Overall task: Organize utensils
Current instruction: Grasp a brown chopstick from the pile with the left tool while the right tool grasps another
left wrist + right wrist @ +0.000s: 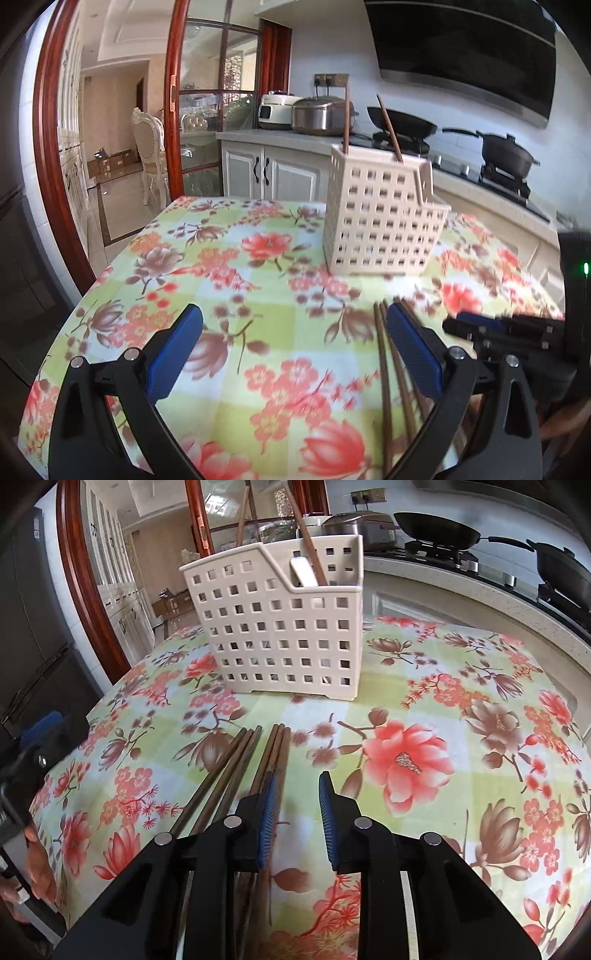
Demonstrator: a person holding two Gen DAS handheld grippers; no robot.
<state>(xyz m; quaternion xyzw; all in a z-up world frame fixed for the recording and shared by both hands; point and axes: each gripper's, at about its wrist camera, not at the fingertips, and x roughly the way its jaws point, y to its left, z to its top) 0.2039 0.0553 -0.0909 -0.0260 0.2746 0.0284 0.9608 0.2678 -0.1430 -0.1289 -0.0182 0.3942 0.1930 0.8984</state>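
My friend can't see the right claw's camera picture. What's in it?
Brown chopsticks lie on a flowery tablecloth, just left of the empty, partly open right claw. Behind stands a white holder with more utensils.

Premises: a domestic kitchen opening onto a dining room. Evidence observed: a gas hob (480,162) along the far wall carrying a black wok (402,122) and a lidded black pan (508,155), with a dark extractor hood (465,55) mounted above. Two electric rice cookers (321,114) stand on a pale worktop over white panelled cupboards (266,173). A double wall socket (330,79) sits behind them. A red-wood framed glazed door (207,110) leads to a room with an ornate cream chair (147,147) and cardboard boxes (114,162) on a tiled floor. The table (258,258) bears a floral cloth.
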